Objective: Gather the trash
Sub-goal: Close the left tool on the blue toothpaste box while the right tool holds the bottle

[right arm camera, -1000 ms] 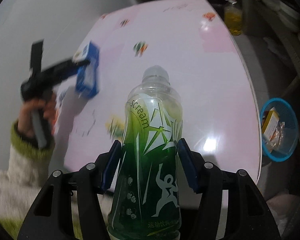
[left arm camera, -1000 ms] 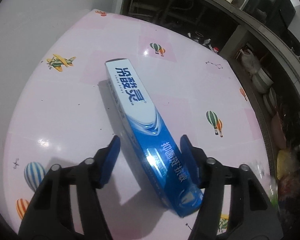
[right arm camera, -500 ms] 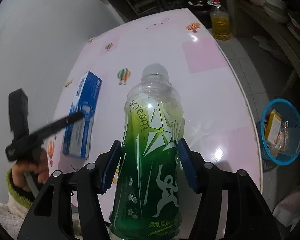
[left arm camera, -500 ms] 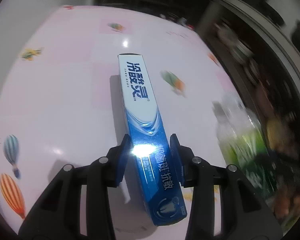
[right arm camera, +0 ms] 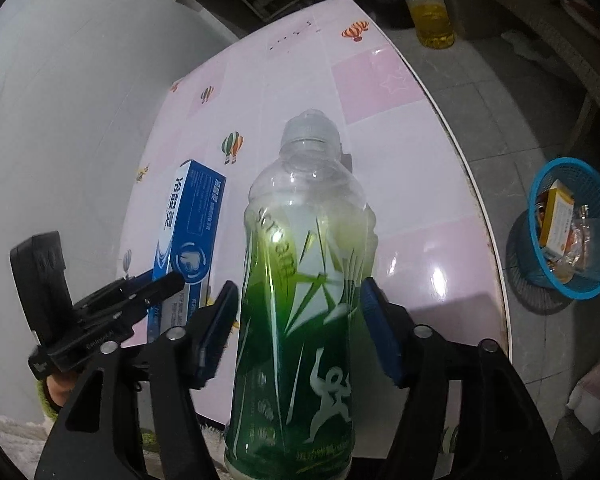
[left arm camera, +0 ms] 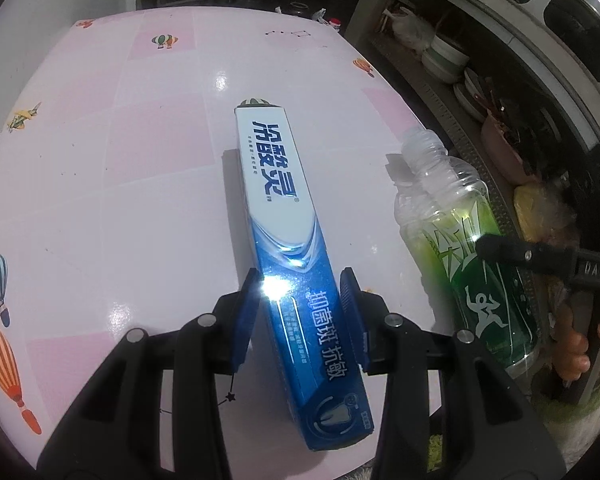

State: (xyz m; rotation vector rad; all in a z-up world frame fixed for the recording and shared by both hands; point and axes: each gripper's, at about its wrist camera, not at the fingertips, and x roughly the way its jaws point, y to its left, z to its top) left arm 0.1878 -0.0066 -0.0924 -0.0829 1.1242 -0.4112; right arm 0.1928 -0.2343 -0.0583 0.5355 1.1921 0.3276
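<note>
Both tongs gripped trash — left gripper (left arm camera: 298,314) the box (left arm camera: 288,248), right gripper (right arm camera: 298,324) the bottle (right arm camera: 300,280) — neither yet in the basket (right arm camera: 556,280).

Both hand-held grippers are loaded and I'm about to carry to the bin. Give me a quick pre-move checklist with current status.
1. Left hand-held gripper shut on the toothpaste box: ok, both pads sit against the box sides.
2. Right hand-held gripper shut on the green bottle: ok, pads press the label on both sides.
3. Bottle cap on: ok, a clear cap shows on top.
4. Blue basket in sight: ok, on the floor right of the pink table, already holding trash.
5. Room in the basket: cannot tell, its far side is cut off.
6. Box lifted off the table: cannot tell.
</note>
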